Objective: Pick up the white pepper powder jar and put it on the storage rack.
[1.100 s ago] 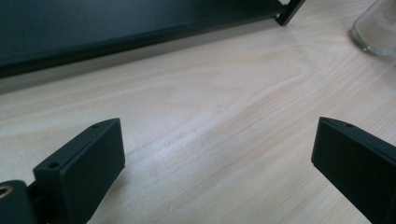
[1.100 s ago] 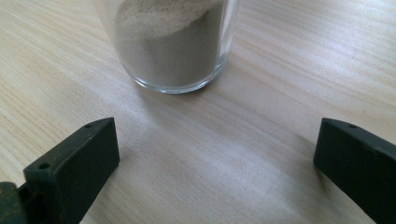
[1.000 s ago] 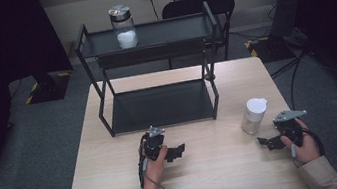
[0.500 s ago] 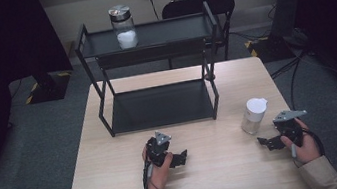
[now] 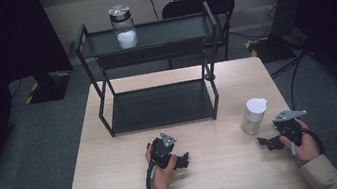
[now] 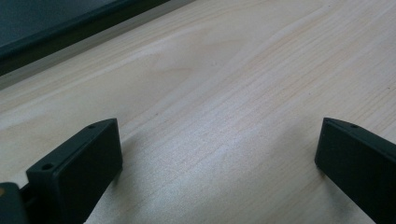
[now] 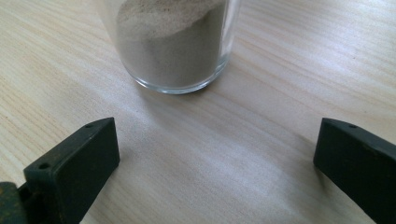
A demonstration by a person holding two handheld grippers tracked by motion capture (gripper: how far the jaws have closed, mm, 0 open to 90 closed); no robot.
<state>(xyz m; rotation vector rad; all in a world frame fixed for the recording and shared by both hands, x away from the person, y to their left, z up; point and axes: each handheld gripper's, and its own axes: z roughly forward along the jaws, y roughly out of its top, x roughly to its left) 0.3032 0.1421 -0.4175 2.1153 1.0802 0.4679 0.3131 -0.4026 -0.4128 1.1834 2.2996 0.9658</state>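
- Jar (image 5: 254, 115): clear glass cylinder with a white lid, part full of fine pale powder. It stands upright on the surface (image 5: 118, 178) near the right edge, well apart from the rack (image 5: 161, 106).
- Right tool (image 5: 266, 142): jaws spread wide, nothing between them, aimed at the jar's base from just beside it. In the right gripper view the jar (image 7: 175, 44) sits ahead of the jaws, not between them and not touched.
- Left tool (image 5: 183, 160): released; its jaws have just been opening, with bare wood between them. It lies low over the surface, front centre, well apart from the jar. In the left gripper view the jaws are wide and the rack's lower shelf (image 6: 56, 23) is at top left.
- Risk: smooth glass against hard flat jaws, so a low or off-centre pinch could let the jar slip or tip. Probably worse because the powder sits low and the top is empty.
- Risk: a jaw tip nudging the jar on approach could slide it toward the surface edge.
- Risk: lifting to the rack, the jar may clip the frame bars.
- Second jar (image 5: 122, 26): same glass type with a metal lid and white contents, upright on the rack's top shelf at left.
- Rack: black metal, two tiers, thin tube frame, flat shelves.
- Surface: pale wood grain, matte, flat.
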